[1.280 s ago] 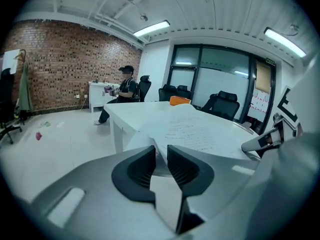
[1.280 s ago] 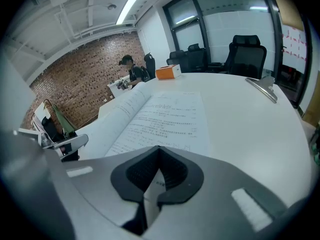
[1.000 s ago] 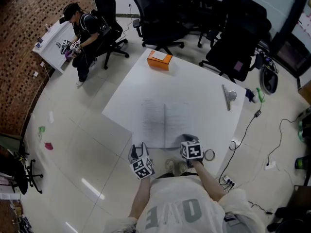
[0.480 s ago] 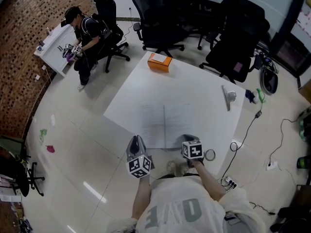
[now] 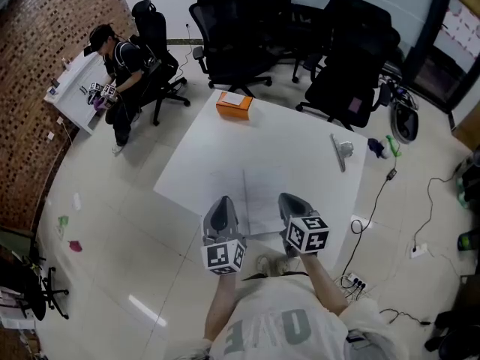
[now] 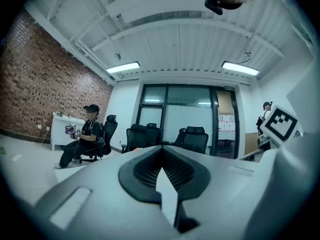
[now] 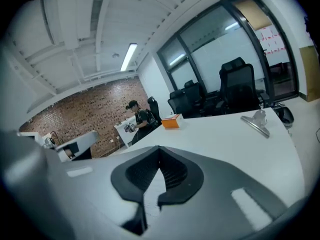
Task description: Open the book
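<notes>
Okay, quick status. The book (image 5: 259, 193) lies flat on the white table (image 5: 300, 148) near our edge, pages spread, so we'd call it already open. White pages on a white top, so the outline is faint. The spine crease is the clearest cue.

Key geometry: the book sits ahead of and below both grippers. Its spine runs straight away from us, roughly midway between the two. The left gripper (image 5: 222, 207) hangs over the near left corner of the left page, and the right gripper (image 5: 292, 203) over the near right part of the right page. Neither is clearly nearer, and both are up off the paper, not touching it.

Jaws: both pairs are pressed together with nothing pinched between them. The left gripper points about level, the right one tips slightly down.

Count:
- one book
- two grippers
- one orange box (image 5: 234, 104) at the far corner of the table
- one metal clip (image 5: 341, 150) toward the right edge, well apart from the book
- several black chairs (image 5: 229, 21) beyond the table; we can't give an exact number
- one other person (image 5: 112, 51) seated at a side desk, far left

We reckon any further page work means coming down first.
</notes>
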`<action>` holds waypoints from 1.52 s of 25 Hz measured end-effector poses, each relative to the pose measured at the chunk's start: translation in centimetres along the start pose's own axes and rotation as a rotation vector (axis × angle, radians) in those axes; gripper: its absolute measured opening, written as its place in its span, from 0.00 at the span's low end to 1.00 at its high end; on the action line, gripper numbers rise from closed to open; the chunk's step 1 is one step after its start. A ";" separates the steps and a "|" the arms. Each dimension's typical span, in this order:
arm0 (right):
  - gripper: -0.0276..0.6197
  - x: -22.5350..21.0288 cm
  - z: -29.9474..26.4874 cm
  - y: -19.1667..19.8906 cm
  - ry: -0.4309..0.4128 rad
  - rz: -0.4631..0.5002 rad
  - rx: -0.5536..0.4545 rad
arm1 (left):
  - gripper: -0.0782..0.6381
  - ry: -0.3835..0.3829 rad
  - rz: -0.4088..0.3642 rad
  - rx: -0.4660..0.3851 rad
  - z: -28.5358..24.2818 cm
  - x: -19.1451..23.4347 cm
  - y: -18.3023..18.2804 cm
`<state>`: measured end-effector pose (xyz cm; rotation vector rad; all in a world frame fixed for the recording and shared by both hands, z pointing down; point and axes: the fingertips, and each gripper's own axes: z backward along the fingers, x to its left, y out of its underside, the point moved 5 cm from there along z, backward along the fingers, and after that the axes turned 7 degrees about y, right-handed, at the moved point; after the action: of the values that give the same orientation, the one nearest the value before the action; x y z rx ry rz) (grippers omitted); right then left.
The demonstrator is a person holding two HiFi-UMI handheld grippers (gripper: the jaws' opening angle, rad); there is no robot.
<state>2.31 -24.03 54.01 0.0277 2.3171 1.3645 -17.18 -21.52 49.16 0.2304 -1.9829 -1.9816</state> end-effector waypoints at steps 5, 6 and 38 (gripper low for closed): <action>0.05 0.8 1.3 -1.2 -0.008 0.028 -0.058 | 0.13 -0.021 -0.023 0.041 -0.1 -0.4 0.6; 0.05 0.9 1.3 -1.0 -0.009 0.028 -0.057 | 0.13 -0.017 -0.017 0.047 -0.1 -0.4 0.8; 0.05 4.7 14.5 7.0 -0.080 0.015 -0.073 | 0.13 -0.001 0.031 0.053 12.0 -6.8 1.7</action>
<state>2.22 -7.31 52.16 0.0759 2.2038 1.4281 -14.71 -7.90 50.35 0.2095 -2.0287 -1.9123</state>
